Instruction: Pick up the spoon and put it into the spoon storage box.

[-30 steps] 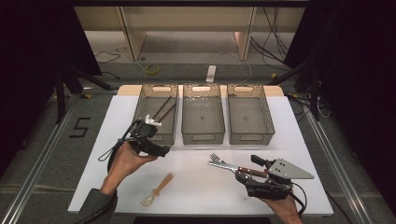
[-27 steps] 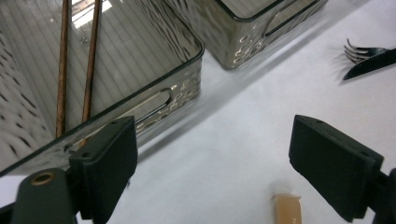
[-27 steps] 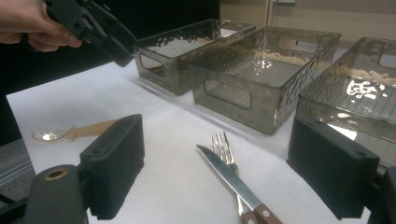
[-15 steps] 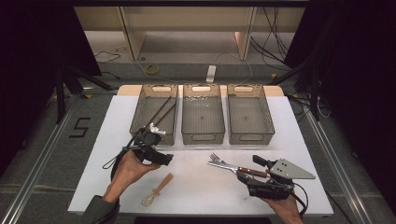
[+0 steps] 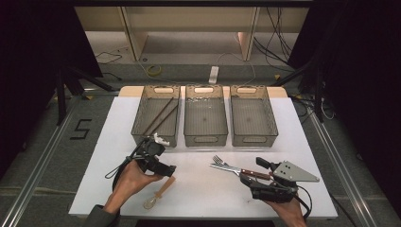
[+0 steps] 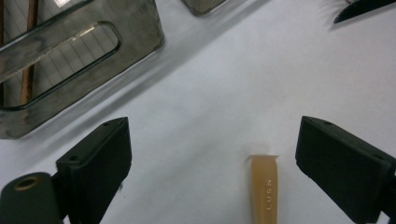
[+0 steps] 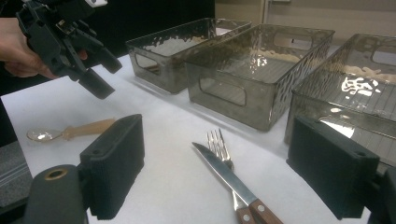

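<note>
Left tongs [image 6: 212, 172] apart over spoon [image 6: 264, 189] handle on tabletop [image 5: 198, 189], right tongs [image 7: 233, 172] apart near knife [image 7: 229, 179]; off-centre closing could skid spoon away.

Tan-handled spoon [image 5: 160, 192] with clear bowl, lying flat on white table [image 5: 198, 198], handle end uppermost

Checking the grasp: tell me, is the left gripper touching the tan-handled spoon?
Apart. The left gripper view shows the tan-handled spoon lying between the left gripper's open jaws, white table on both sides.
</note>
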The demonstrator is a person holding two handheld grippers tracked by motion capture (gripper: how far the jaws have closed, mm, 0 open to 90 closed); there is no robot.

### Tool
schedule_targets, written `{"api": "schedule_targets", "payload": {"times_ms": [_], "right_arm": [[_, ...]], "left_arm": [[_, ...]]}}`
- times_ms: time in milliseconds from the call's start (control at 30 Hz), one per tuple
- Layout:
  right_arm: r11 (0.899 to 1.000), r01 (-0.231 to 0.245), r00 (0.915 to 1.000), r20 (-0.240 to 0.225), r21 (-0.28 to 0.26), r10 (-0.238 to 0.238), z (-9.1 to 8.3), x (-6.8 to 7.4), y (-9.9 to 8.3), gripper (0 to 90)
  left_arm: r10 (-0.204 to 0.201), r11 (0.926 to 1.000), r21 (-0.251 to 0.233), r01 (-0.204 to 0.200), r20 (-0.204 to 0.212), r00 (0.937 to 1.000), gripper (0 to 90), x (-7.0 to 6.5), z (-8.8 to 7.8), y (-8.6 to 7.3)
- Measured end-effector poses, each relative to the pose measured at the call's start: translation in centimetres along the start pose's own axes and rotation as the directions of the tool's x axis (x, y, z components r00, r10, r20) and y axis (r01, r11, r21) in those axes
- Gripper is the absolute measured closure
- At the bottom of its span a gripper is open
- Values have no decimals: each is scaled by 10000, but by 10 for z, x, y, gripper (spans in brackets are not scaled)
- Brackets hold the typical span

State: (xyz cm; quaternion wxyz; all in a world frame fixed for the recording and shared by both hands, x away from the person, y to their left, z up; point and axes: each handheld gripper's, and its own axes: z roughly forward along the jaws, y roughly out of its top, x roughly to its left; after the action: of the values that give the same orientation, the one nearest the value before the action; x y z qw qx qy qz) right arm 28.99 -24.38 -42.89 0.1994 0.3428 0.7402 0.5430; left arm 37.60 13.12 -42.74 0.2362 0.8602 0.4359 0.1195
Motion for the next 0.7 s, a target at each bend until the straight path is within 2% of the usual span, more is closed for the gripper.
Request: {"api": "schedule_targets", "payload": {"times_ms": [333,533,633,700], "right_arm": [[10000,33,10000,12,21,-33,1,0,0,192],[10000,72,10000,53,26,-72,1,0,0,192],[9998,176,9998,28,-17,-176,0,2,1,192],[9999,172,9998,47,-8,-172,0,3,1,192]], "left_arm": [[170,9976,671,-170,18,9999,104,-8,3,-9],[361,9919,1208,-383,201,9991,166,-12,6,-19],[371,9912,1261,-411,337,9987,197,-14,6,-25],[521,9903,1268,-572,429,9977,233,-16,5,-27]]}}
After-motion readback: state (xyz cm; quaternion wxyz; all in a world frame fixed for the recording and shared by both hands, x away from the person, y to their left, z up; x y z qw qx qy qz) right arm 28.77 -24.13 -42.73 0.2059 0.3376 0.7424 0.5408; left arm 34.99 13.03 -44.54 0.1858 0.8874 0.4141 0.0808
